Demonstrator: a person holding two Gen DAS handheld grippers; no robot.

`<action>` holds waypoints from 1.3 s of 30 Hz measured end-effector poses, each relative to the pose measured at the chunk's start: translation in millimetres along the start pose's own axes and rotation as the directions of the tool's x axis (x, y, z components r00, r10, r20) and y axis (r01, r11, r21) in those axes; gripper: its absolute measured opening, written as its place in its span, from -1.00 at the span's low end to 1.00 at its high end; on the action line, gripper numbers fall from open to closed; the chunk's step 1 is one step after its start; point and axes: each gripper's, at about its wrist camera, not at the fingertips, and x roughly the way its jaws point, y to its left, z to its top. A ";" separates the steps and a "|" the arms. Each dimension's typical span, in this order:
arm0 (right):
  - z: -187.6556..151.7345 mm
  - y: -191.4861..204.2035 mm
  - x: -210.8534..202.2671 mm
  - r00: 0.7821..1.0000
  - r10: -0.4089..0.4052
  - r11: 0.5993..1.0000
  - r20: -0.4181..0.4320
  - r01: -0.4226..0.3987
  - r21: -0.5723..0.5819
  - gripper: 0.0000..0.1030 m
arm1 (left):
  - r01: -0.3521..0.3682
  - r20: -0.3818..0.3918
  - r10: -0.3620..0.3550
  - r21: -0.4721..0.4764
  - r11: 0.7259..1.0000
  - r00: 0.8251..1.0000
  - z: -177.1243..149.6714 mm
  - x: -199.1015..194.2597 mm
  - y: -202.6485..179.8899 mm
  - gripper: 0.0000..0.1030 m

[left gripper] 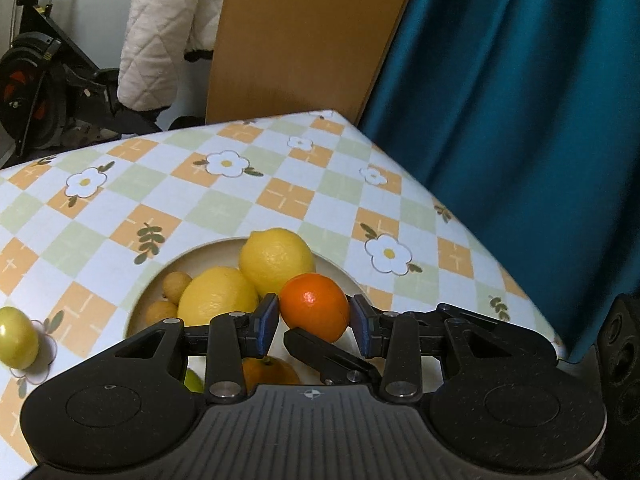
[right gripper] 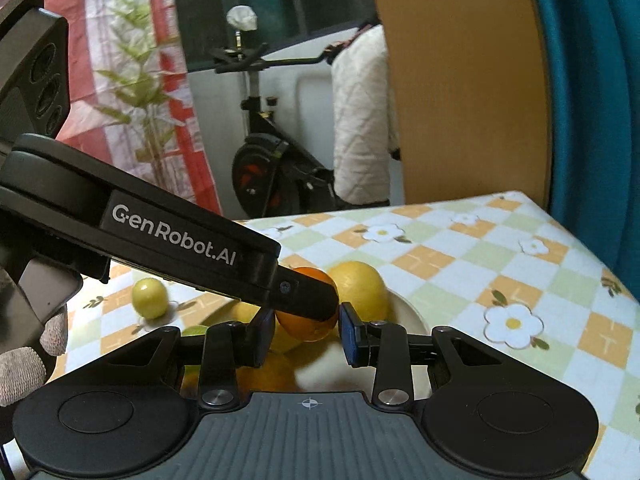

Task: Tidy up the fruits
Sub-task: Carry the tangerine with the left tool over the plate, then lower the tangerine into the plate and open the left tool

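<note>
Left gripper (left gripper: pixel 314 314) clamps the round orange mandarin (left gripper: pixel 314 306) over the mostly filled white bowl (left gripper: pixel 340 270); right gripper (right gripper: pixel 306 330) gapes; small green-yellow fruit (left gripper: pixel 16 338) remains out on the table

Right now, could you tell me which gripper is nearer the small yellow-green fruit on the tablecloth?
Left. The left gripper sits right of the yellow-green fruit; the right gripper lies farther right, beyond the left one.

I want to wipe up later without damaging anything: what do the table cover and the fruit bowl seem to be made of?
Table cover: probably wipeable vinyl or oilcloth; the printed checks lie flat with a faint sheen. Fruit bowl: matte cream, smooth thick rim, probably ceramic, perhaps plastic.
</note>
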 end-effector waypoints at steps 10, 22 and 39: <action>-16.3 -11.6 15.1 0.999 0.026 0.999 -0.025 -0.025 0.035 -0.38 | -0.054 -0.057 0.055 0.016 0.998 0.997 -1.7 15.8 2.9 -0.19; -20.0 -13.5 23.0 0.999 0.017 0.999 -0.048 -0.015 0.048 -0.36 | -0.058 -0.083 0.060 0.024 0.998 0.995 -4.2 24.1 4.0 -0.20; -20.4 -9.7 16.4 0.999 -0.028 0.999 -0.022 0.028 0.021 -0.13 | -0.002 0.005 0.002 -0.044 0.999 1.000 -7.9 -12.5 24.7 -0.17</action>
